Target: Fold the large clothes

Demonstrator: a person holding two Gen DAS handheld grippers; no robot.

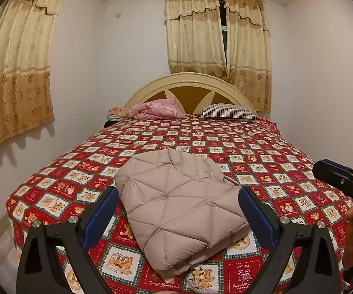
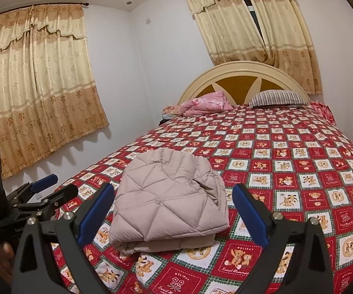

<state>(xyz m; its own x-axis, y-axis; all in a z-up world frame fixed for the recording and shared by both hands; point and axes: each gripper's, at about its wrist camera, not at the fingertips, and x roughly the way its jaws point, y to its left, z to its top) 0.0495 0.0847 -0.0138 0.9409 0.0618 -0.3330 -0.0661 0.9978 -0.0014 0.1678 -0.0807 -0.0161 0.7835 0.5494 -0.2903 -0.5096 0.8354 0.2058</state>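
A beige quilted jacket (image 1: pixel 176 208) lies folded into a thick bundle near the foot of the bed (image 1: pixel 262 152), on the red checked bedspread (image 2: pixel 286 161) printed with bears. Its layers are stacked, the loose edges showing along the near side in the right wrist view.

The left gripper (image 1: pixel 177 216) hangs over the near end of the bed with its blue-padded fingers (image 1: pixel 102 218) wide apart, one on each side of the jacket in its own view, and nothing between them is gripped. The right gripper (image 2: pixel 172 214) is posed the same way, fingers (image 2: pixel 250 216) spread well apart, holding nothing; the folded bundle (image 2: pixel 169 201) sits beyond the gap. Each gripper shows at the edge of the other's view: the right one at far right, the left one at lower left with its fingers apart.

At the far end, against the rounded headboard (image 1: pixel 191 90), rest a striped pillow (image 1: pixel 230 111) on the right and a crumpled pink blanket (image 1: pixel 156 109) on the left. Gold curtains (image 1: pixel 215 39) hang behind the headboard and more (image 2: pixel 36 90) on the left wall.
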